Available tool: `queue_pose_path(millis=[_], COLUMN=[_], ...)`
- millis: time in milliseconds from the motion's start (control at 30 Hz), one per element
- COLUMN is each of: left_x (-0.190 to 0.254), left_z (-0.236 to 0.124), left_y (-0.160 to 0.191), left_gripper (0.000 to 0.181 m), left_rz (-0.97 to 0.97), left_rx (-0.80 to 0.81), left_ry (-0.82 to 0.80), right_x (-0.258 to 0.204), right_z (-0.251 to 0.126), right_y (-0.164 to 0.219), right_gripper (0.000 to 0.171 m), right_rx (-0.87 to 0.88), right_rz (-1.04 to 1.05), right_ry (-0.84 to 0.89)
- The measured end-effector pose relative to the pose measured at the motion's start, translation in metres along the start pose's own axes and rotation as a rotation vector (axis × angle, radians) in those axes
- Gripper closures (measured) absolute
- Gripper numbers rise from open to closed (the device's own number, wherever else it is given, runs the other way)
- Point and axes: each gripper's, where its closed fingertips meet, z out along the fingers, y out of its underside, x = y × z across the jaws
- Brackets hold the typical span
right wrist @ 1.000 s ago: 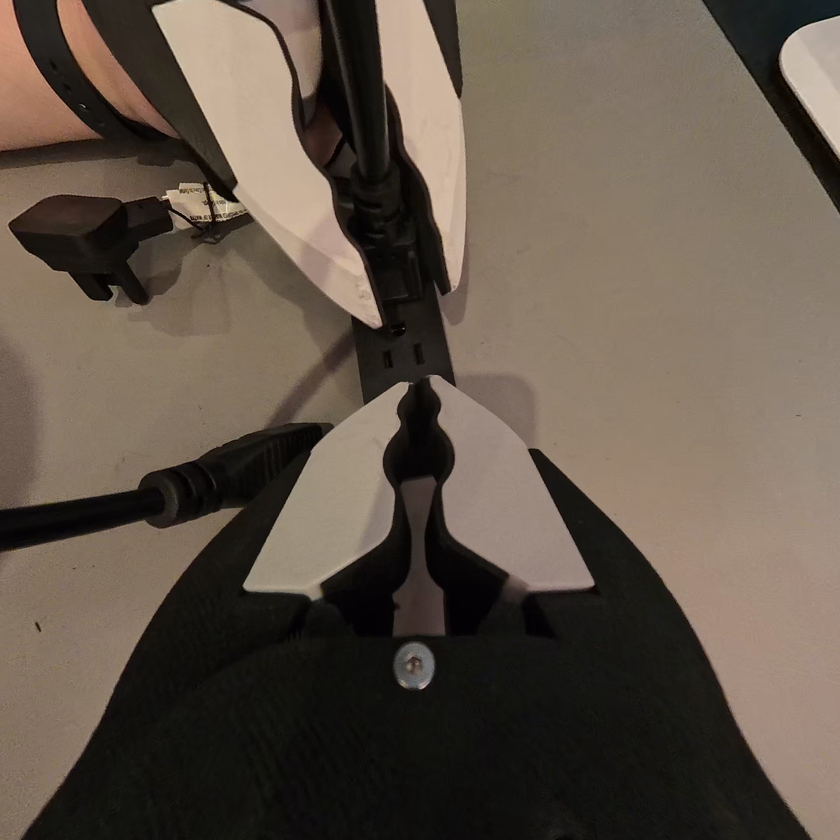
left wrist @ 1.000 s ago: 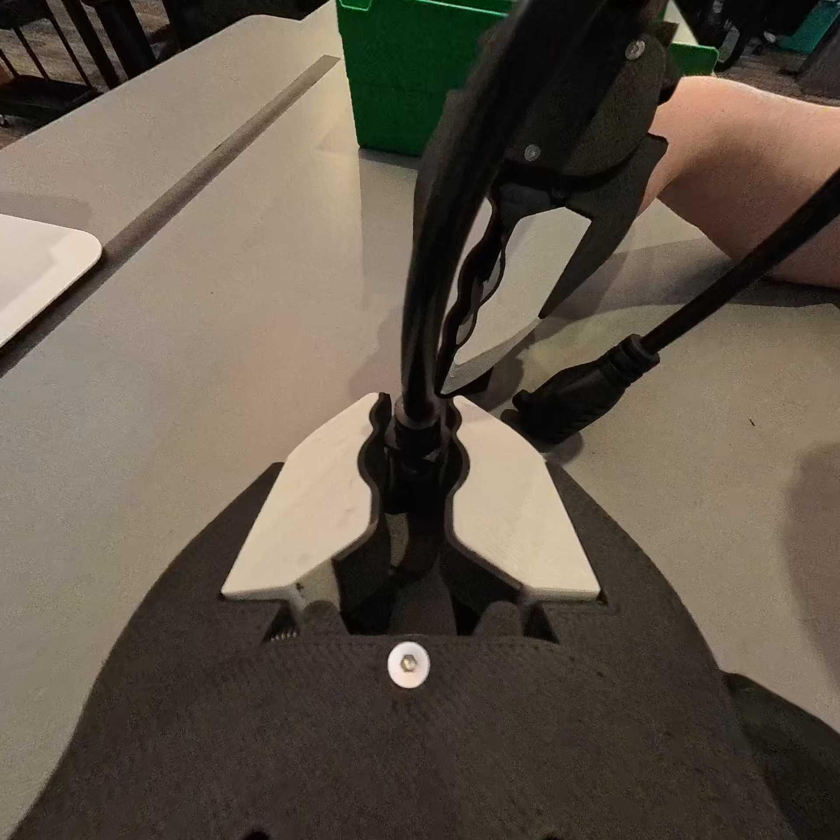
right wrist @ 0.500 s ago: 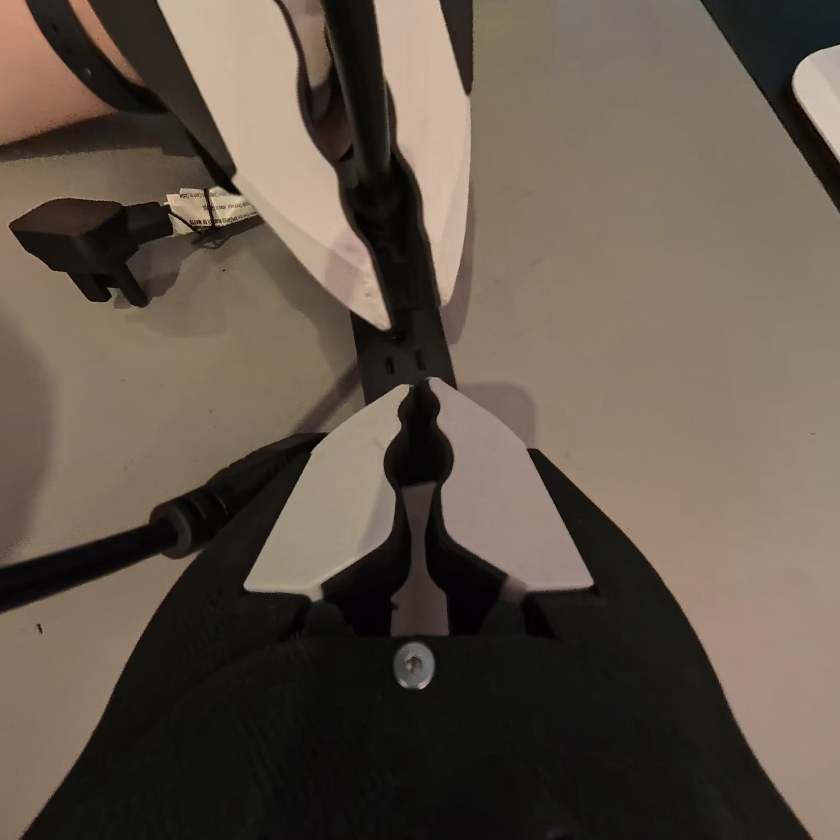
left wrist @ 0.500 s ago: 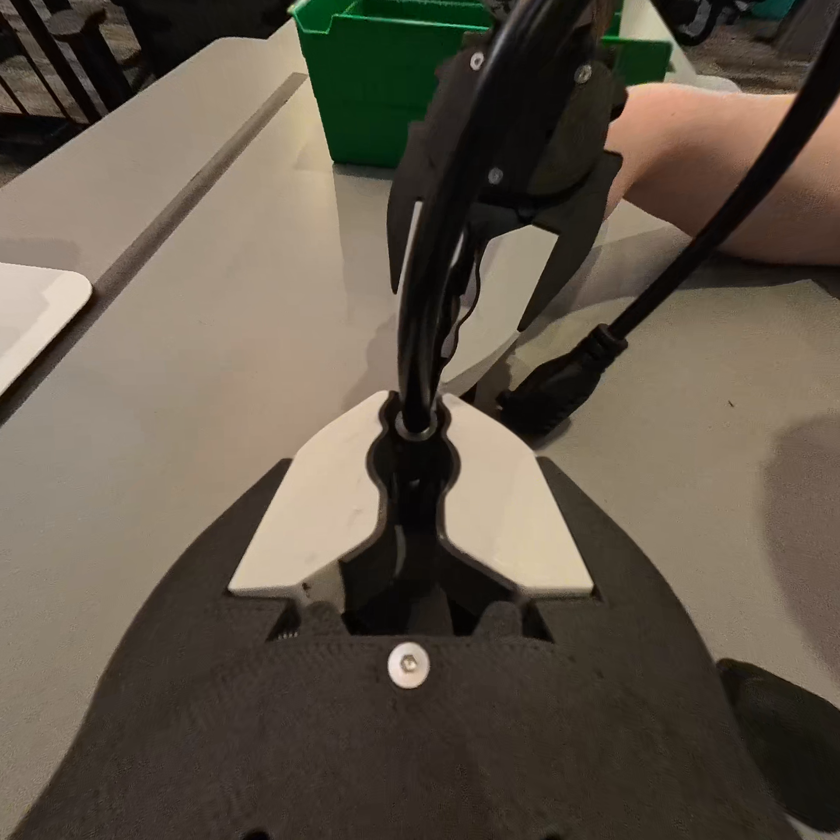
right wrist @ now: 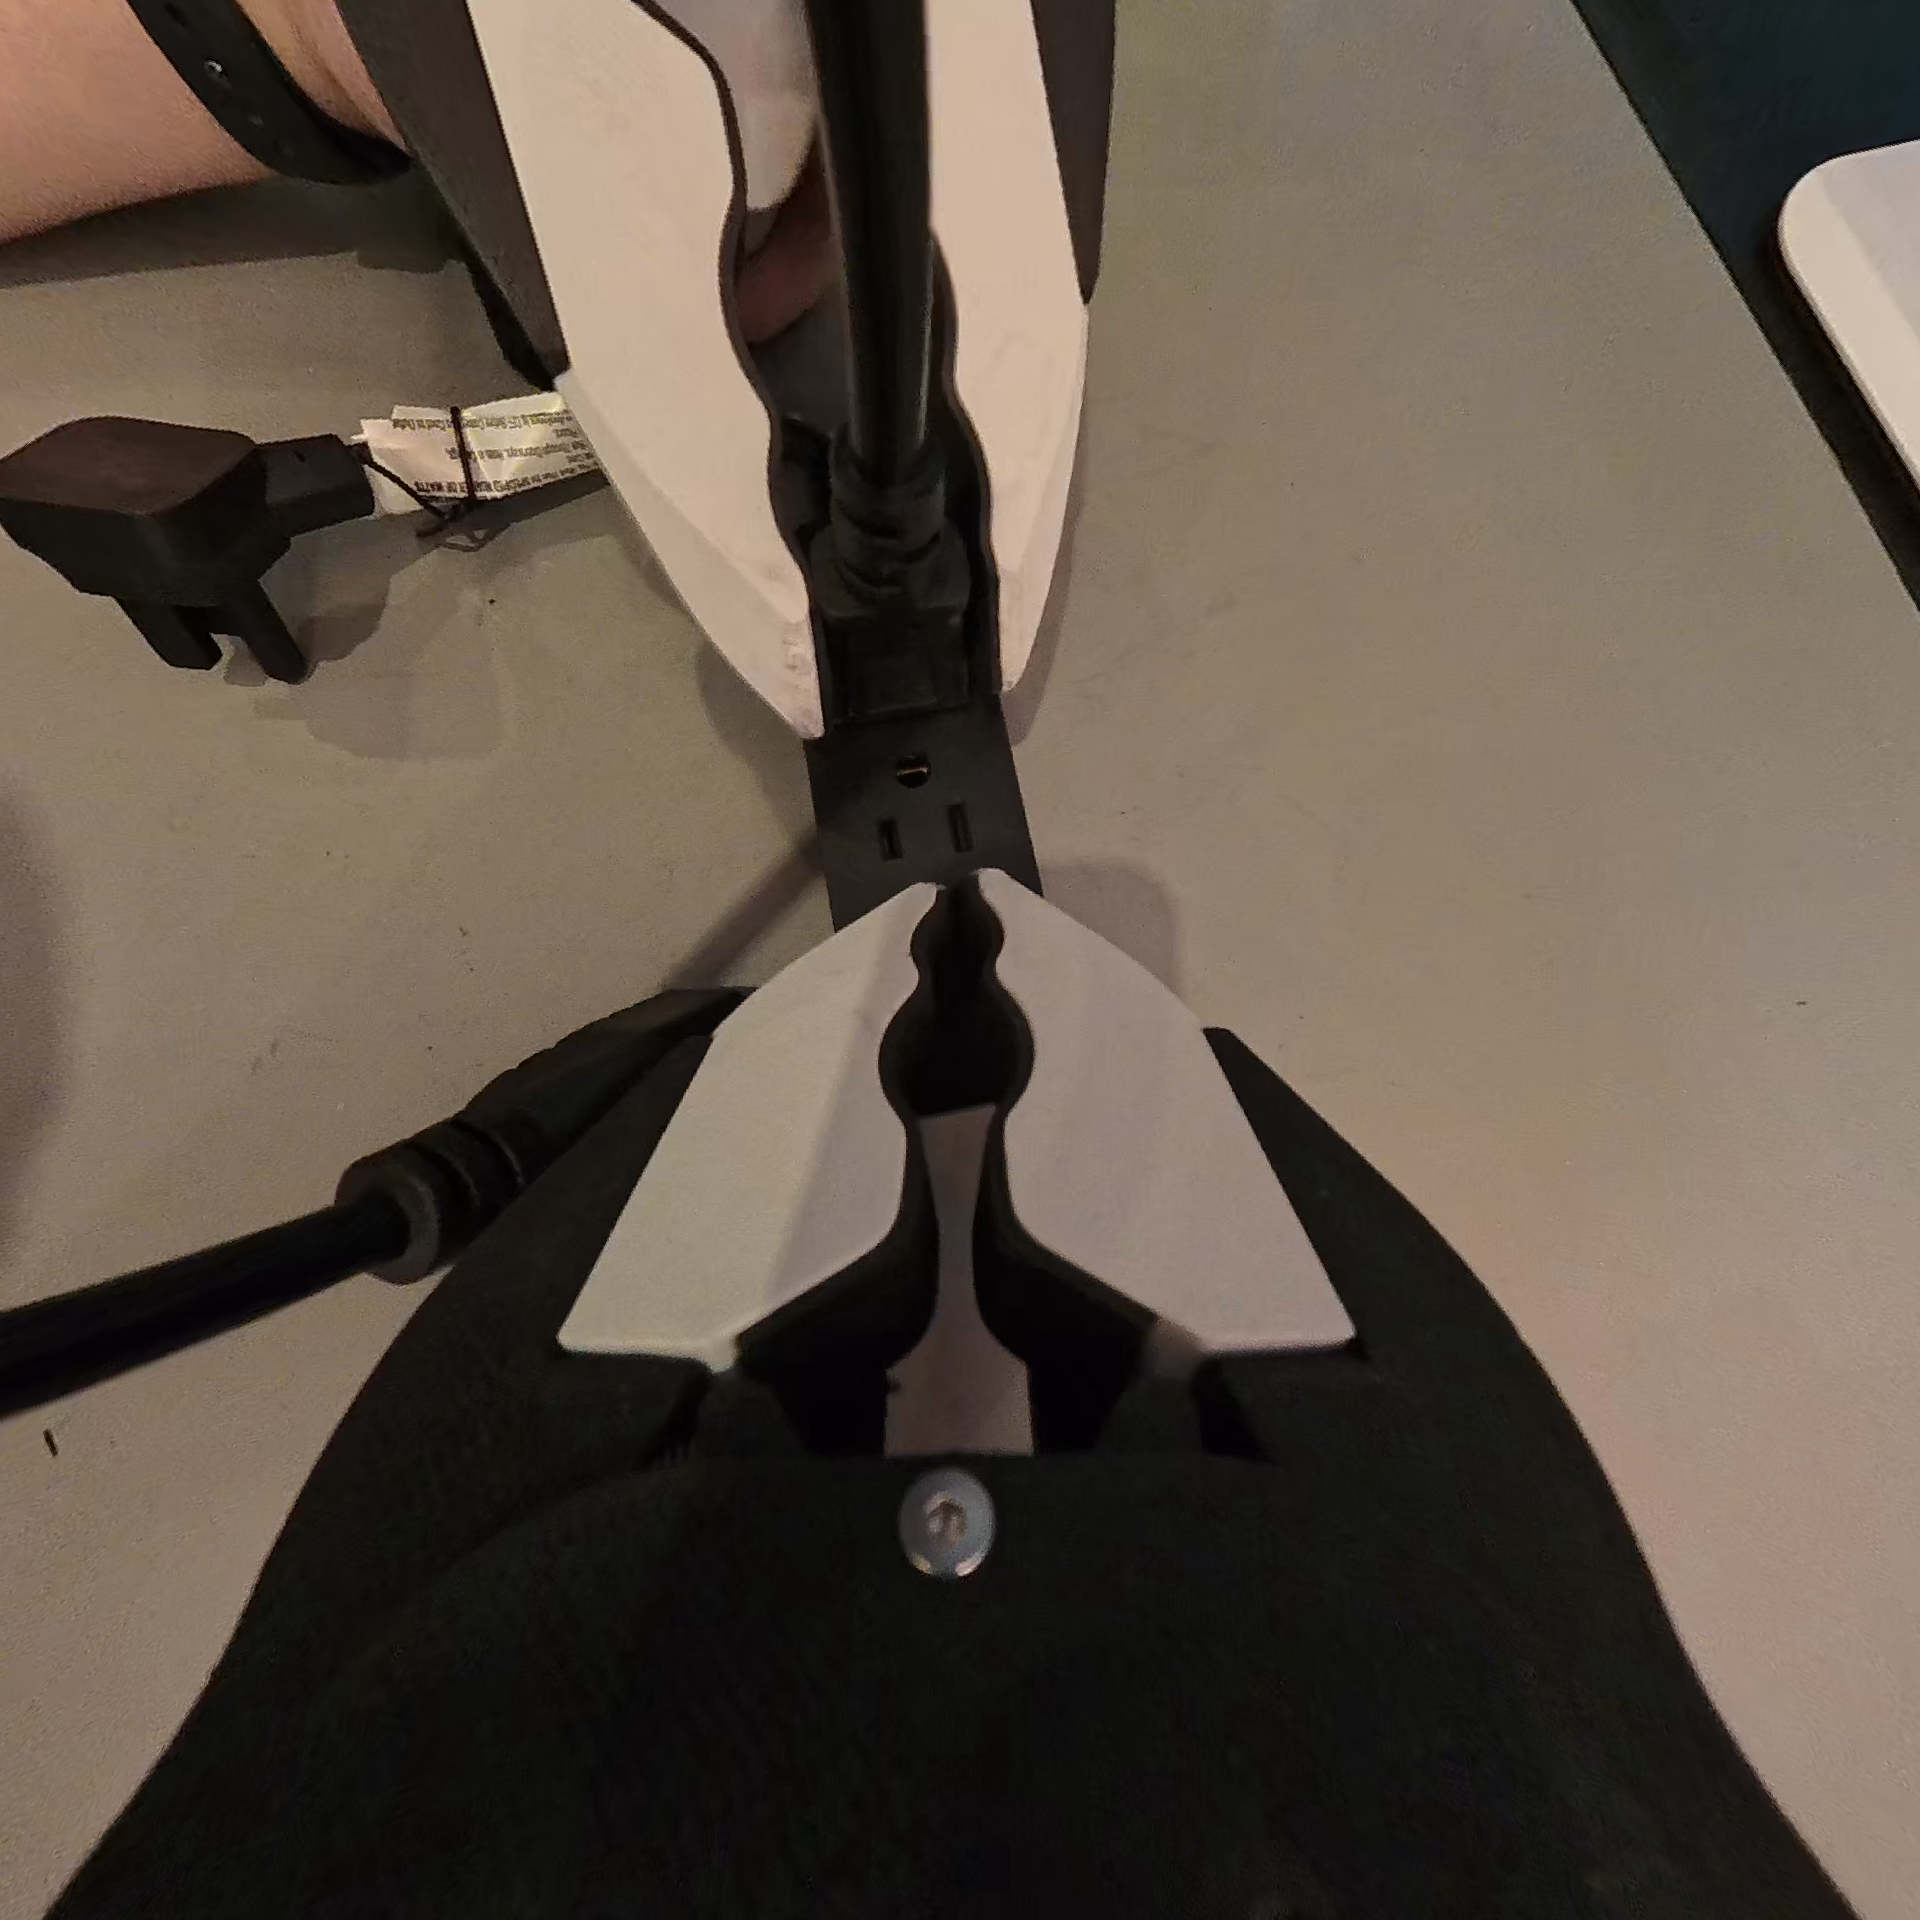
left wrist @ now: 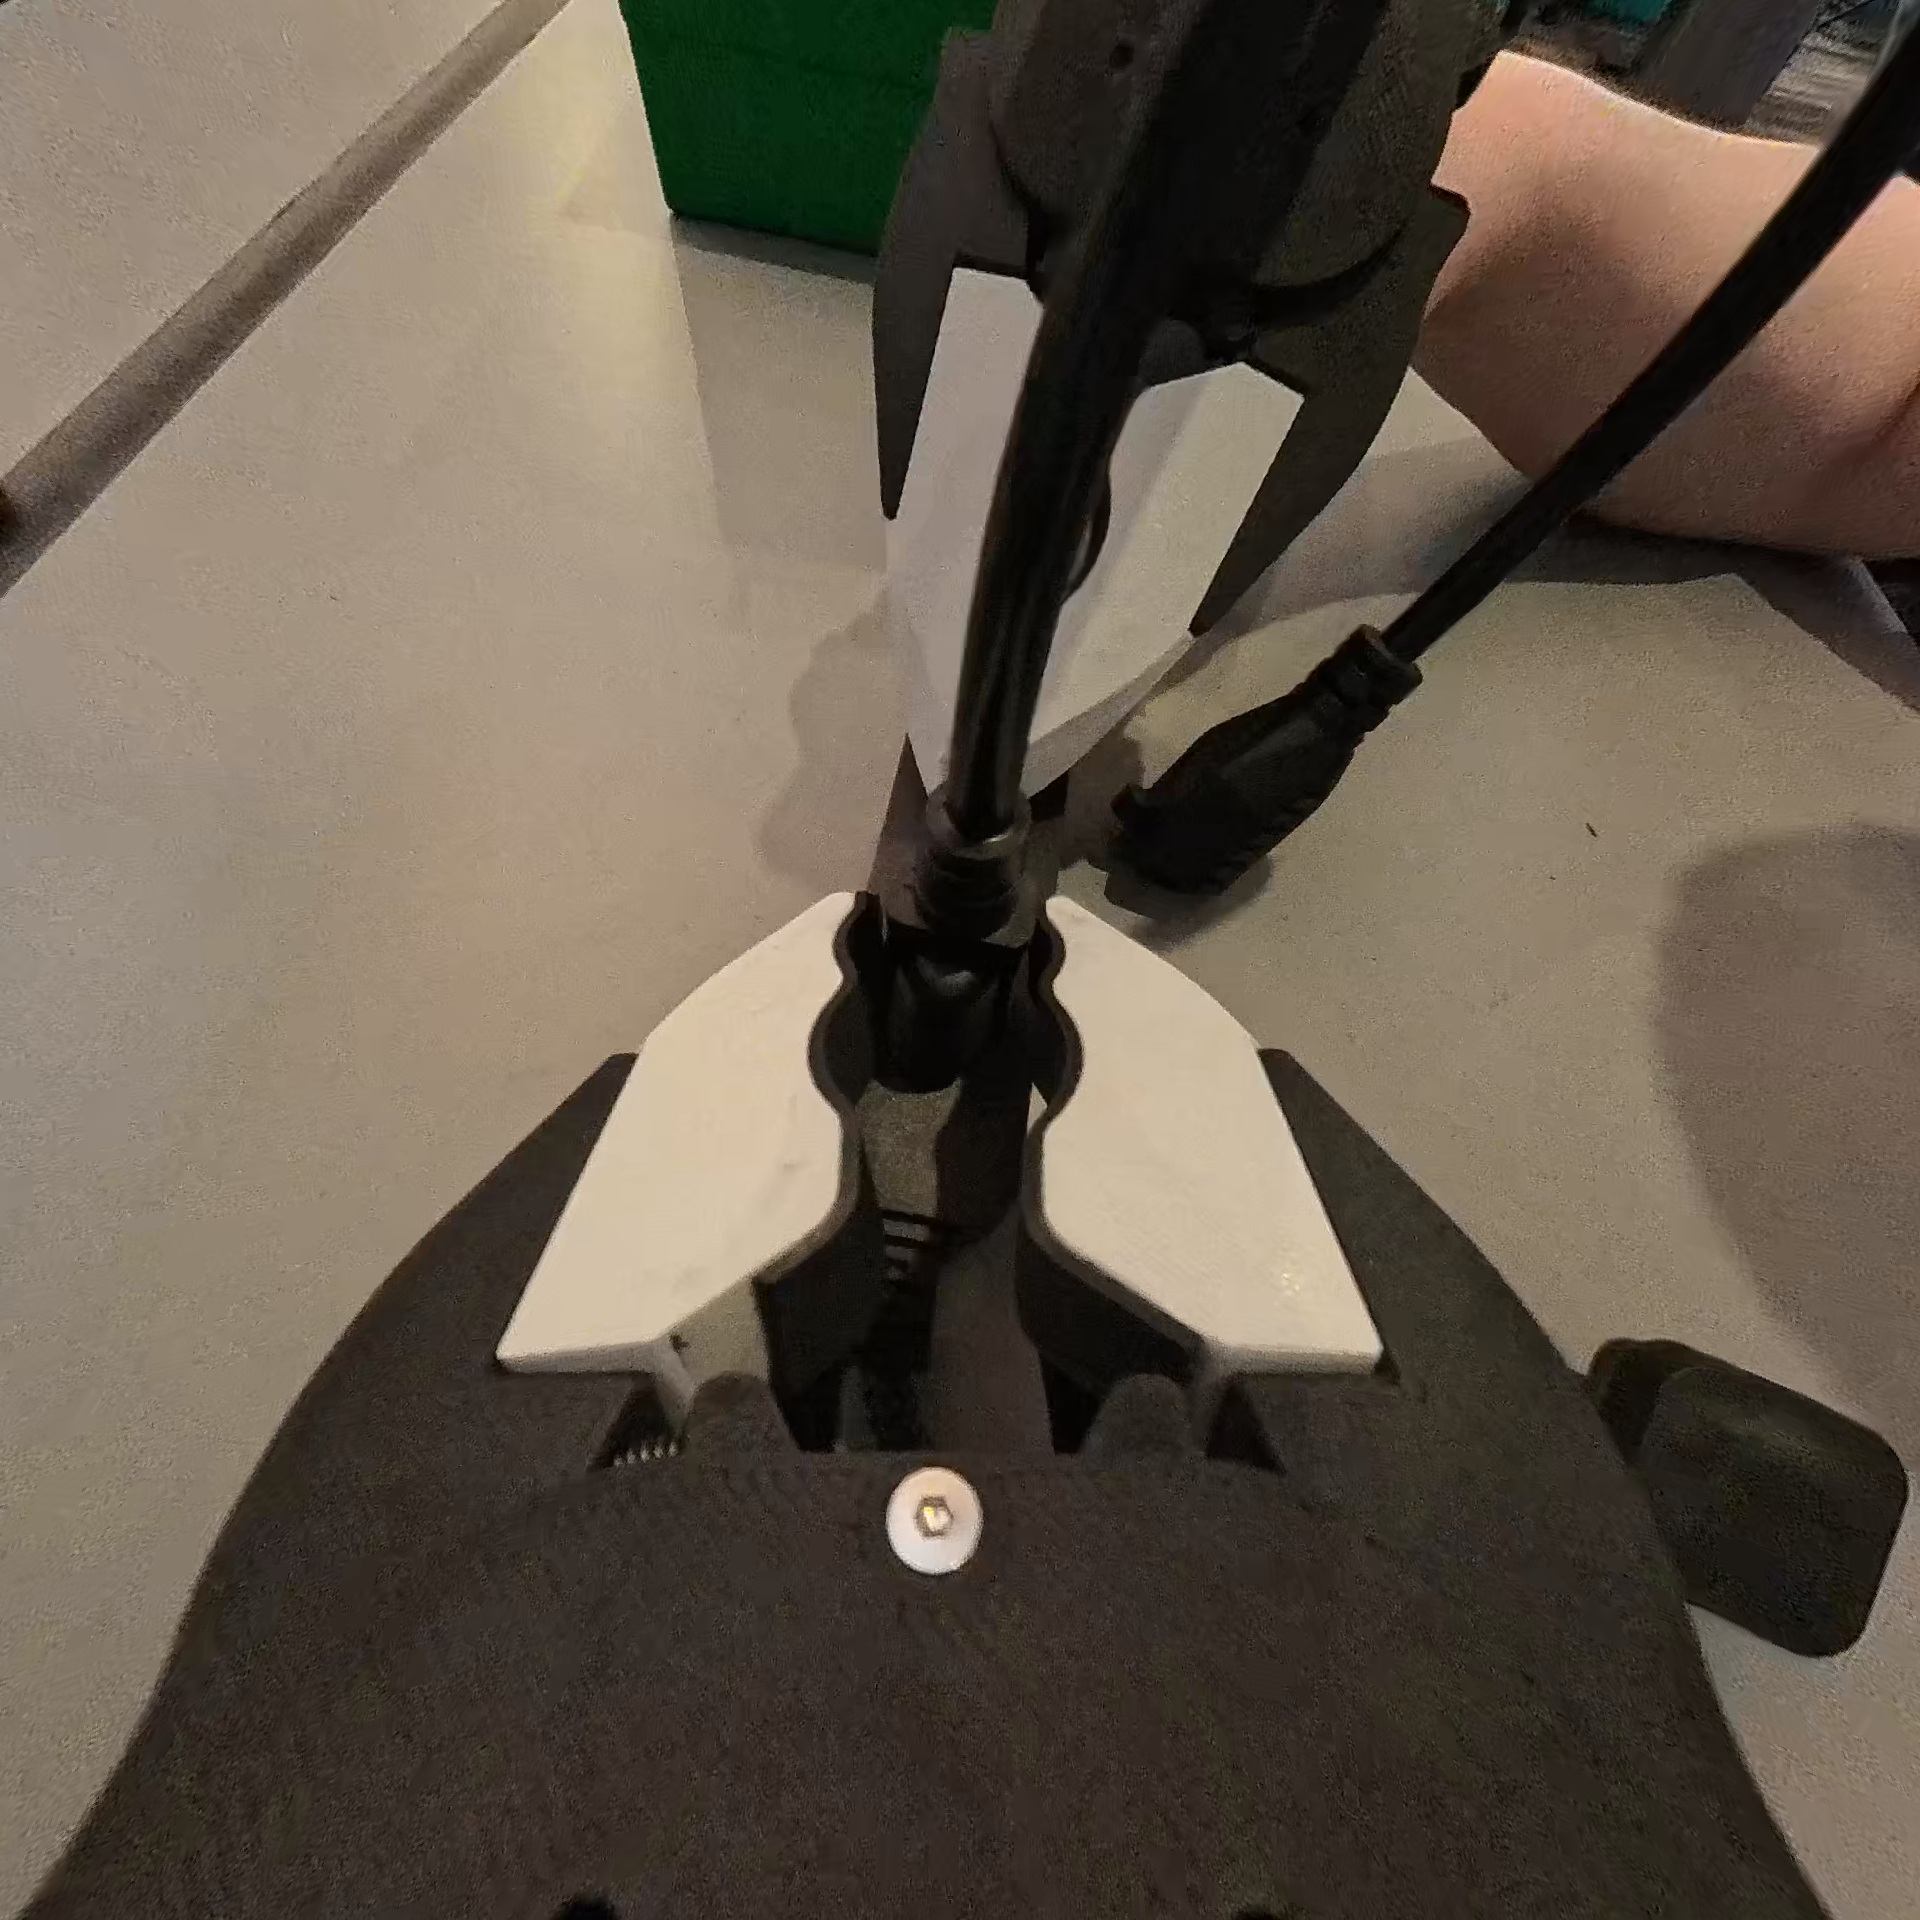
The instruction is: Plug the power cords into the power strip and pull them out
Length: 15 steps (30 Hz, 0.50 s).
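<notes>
Gripping a black moulded plug (left wrist: 940,997) between our white, wavy-edged fingers (left wrist: 717,1132), the left gripper (left wrist: 951,914) is closed narrowly around it, and the plug's thick glossy cord (left wrist: 1023,582) arcs upward from its ribbed collar. In the right wrist view we see that same left gripper (right wrist: 902,717) from the front, its tips down at the black power strip (right wrist: 925,821), with the plug (right wrist: 899,623) standing on the strip just behind a free three-hole outlet. Whether the prongs are fully seated we cannot tell.

Our right gripper (right wrist: 954,883) has its fingertips almost meeting, with only a sliver between them. They sit over the near end of the strip and the strip's black fills the scalloped gap behind the tips, but we cannot tell whether they clamp it or merely press on it. From the left wrist view the right gripper (left wrist: 997,769) shows as a dark textured body with white pointed fingers, partly behind the cord.

Only the right view shows a flat angled plug (right wrist: 156,530) with a white paper tag (right wrist: 468,457) lying on the matte grey table (right wrist: 1455,727). A second straight plug (left wrist: 1236,779) on a thick cord lies beside the right gripper. Only the left view shows a green plastic bin (left wrist: 779,114) and a bare forearm (left wrist: 1683,312).
</notes>
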Motion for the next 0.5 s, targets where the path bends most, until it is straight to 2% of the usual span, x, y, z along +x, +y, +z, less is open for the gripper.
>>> queue_pose_path(millis=[233,500], left_x=[-0.0013,-0.0003], left_z=[-0.0086,-0.0086], left_y=[0.0055,0.0032], left_gripper=[0.158,0.157], left_rz=[-0.015,-0.129], left_rx=[-0.013,0.016], left_ry=[0.03,0.091], right_x=[-0.0002,0.0], right_z=[0.0001,-0.0001], right_y=[-0.0002,-0.0006], right_gripper=[0.163,0.163], right_rx=[0.008,0.014], right_rz=[-0.004,-0.011], right_ry=[0.001,0.01])
